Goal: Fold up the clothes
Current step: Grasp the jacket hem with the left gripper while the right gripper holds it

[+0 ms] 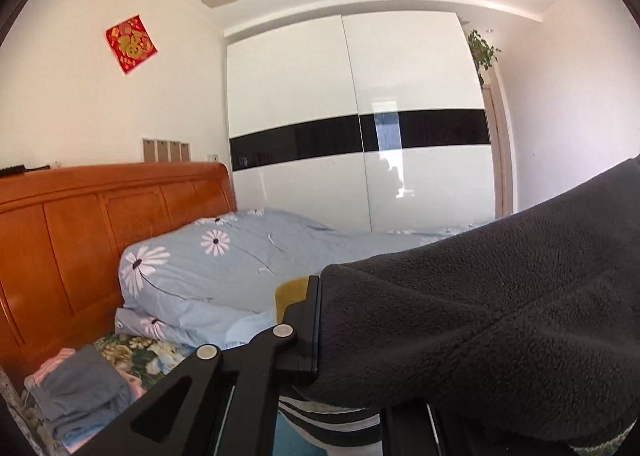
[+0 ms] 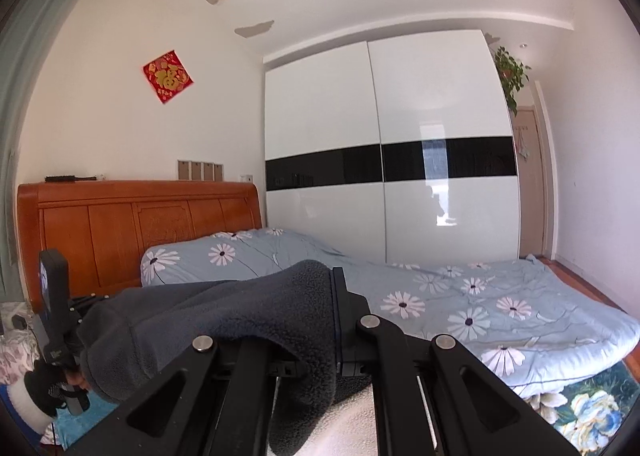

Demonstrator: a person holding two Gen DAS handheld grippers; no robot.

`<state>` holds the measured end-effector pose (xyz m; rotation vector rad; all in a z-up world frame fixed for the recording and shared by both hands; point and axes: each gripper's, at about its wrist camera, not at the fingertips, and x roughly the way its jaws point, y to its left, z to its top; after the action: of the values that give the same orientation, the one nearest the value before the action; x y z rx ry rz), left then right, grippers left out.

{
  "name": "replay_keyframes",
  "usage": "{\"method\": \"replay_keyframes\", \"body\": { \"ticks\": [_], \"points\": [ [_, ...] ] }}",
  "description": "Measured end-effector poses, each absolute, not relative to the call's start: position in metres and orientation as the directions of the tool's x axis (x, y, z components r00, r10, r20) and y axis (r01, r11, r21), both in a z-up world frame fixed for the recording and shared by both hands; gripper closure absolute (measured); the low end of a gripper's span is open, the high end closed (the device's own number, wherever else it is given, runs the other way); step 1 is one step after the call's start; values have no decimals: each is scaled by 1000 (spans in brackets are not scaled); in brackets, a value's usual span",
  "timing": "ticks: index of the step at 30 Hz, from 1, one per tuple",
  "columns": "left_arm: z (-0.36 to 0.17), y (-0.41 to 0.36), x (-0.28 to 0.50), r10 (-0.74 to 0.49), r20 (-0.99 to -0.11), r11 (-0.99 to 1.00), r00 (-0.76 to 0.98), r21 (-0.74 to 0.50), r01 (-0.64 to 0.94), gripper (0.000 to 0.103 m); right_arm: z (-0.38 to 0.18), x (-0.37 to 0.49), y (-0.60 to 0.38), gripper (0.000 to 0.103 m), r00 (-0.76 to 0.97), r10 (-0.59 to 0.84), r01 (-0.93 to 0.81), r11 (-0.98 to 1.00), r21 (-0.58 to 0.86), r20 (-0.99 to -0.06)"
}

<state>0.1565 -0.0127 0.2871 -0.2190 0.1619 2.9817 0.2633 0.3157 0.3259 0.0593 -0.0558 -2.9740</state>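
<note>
A dark grey fleece garment (image 1: 480, 316) is stretched between both grippers, lifted above the bed. My left gripper (image 1: 320, 320) is shut on one edge of it; the fleece covers the right finger. In the right wrist view my right gripper (image 2: 334, 320) is shut on the other edge of the fleece garment (image 2: 224, 320), which runs left to the other gripper unit (image 2: 56, 320) held in a gloved hand.
A blue daisy-print quilt (image 2: 460, 296) covers the bed. An orange wooden headboard (image 1: 80, 236) stands at the left. Folded clothes (image 1: 80, 392) lie by the headboard. A white wardrobe (image 2: 400, 156) fills the far wall. A floral sheet (image 2: 580, 408) shows at the bed edge.
</note>
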Motion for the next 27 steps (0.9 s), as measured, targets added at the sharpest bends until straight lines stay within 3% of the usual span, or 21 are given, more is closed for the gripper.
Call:
{"method": "replay_keyframes", "body": {
  "ticks": [7,12,16,22,27],
  "points": [
    [361,-59,252,99,11,-982,-995,165,-96,96,356,334,303,96,-952,-289,287,-957,-35,105],
    [395,-76,273,134,-67,-979,-989,145,-143,93,374,366,303,97,-907,-393,391,-919,-43,154],
    [374,-69,245,115,-208,-979,-971,142,-146,93,366,338,305,97,-902,-426,427,-904,-1,69],
    [244,-45,134,73,-537,-984,-841,100,-150,93,292,225,308,97,-873,-412,381,-910,165,-259],
    [147,-16,73,99,-685,-983,-722,48,-180,93,206,143,322,96,-812,-321,234,-944,230,-488]
  ]
}}
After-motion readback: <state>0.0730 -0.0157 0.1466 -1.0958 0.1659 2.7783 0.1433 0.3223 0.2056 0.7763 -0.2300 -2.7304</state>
